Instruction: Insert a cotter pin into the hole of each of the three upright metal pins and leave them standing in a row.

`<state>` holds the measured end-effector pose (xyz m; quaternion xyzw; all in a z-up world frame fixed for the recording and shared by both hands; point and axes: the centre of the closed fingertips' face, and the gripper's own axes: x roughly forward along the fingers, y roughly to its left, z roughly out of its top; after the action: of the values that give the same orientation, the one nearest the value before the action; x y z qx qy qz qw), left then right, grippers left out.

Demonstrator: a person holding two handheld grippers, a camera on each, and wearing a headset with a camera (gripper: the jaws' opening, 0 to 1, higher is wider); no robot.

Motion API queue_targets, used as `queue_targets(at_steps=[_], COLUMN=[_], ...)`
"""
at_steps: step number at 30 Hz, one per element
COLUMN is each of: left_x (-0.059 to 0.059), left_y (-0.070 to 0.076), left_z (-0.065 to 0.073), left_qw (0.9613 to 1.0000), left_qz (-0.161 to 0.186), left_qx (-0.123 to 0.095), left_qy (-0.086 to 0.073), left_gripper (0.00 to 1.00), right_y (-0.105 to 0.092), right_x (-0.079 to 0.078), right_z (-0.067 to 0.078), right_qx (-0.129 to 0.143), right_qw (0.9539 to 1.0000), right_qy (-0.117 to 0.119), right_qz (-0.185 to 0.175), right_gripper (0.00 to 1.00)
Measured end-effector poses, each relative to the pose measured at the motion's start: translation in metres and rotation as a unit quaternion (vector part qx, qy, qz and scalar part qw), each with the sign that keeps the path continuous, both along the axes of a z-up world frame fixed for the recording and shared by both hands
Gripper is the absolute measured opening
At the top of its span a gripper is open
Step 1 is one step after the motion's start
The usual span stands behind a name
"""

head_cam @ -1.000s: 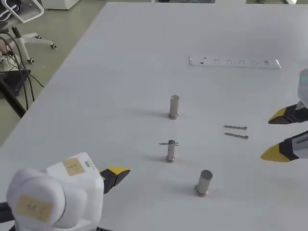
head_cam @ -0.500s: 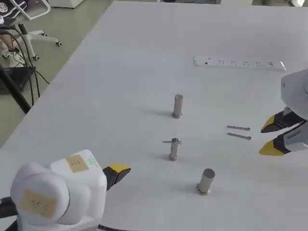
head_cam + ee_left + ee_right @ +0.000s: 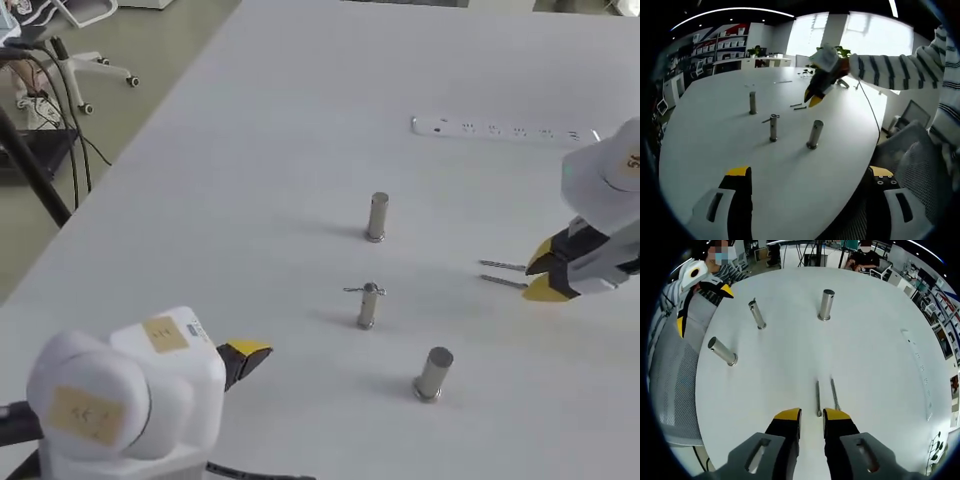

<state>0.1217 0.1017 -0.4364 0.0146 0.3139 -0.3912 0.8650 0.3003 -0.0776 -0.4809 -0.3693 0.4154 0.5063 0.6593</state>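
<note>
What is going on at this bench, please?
A person with a claw in each hand is fitting cotter pins into three upright metal pins. The middle pin carries one; the far pin and near pin are bare. The right claw, slightly open, sits at the two loose cotter pins. The left claw hangs open, holding nothing.

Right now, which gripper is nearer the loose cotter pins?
Right. The right gripper has its tips at the ends of the cotter pins; the left gripper sits far off, on the other side of the upright pins.
</note>
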Motion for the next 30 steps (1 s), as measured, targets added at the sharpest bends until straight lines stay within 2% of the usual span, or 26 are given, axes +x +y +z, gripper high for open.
queue_targets(at_steps=[8, 10, 11, 12, 17, 21, 24, 28, 30], left_x=[-0.001, -0.002, -0.002, -0.002, -0.002, -0.003, -0.002, 0.000, 0.000], left_y=[0.001, 0.000, -0.001, -0.001, -0.002, -0.002, -0.003, -0.004, -0.006], left_z=[-0.001, -0.001, -0.001, -0.002, -0.002, -0.004, -0.004, -0.002, -0.001], left_qw=[1.0000, 1.0000, 1.0000, 1.0000, 0.9999, 0.9998, 0.9997, 0.9997, 0.9994], left_qz=[0.000, -0.001, -0.002, -0.003, -0.003, -0.005, -0.004, 0.003, 0.009], left_qx=[0.003, 0.002, 0.002, 0.003, 0.003, 0.007, 0.002, -0.005, -0.016], left_qy=[0.004, 0.006, 0.007, 0.008, 0.011, 0.016, 0.022, 0.023, 0.028], left_gripper=[0.93, 0.93, 0.93, 0.93, 0.92, 0.92, 0.91, 0.90, 0.90], right_y=[0.006, 0.005, 0.002, 0.006, 0.005, 0.004, 0.003, 0.002, 0.001], right_x=[0.002, 0.003, 0.004, 0.005, 0.006, 0.010, 0.015, 0.018, 0.018], right_z=[-0.012, -0.015, -0.017, -0.015, -0.016, -0.017, -0.018, -0.018, -0.018], right_qx=[-0.002, -0.008, -0.019, -0.006, -0.016, -0.027, -0.036, -0.046, -0.054], right_qw=[0.9998, 0.9997, 0.9996, 0.9997, 0.9995, 0.9992, 0.9990, 0.9984, 0.9979], right_qy=[0.018, 0.021, 0.021, 0.021, 0.028, 0.029, 0.028, 0.032, 0.035], right_qz=[0.003, 0.005, 0.008, 0.008, 0.007, 0.006, -0.001, 0.005, 0.010], right_gripper=[0.11, 0.11, 0.11, 0.10, 0.11, 0.06, 0.00, 0.00, 0.00])
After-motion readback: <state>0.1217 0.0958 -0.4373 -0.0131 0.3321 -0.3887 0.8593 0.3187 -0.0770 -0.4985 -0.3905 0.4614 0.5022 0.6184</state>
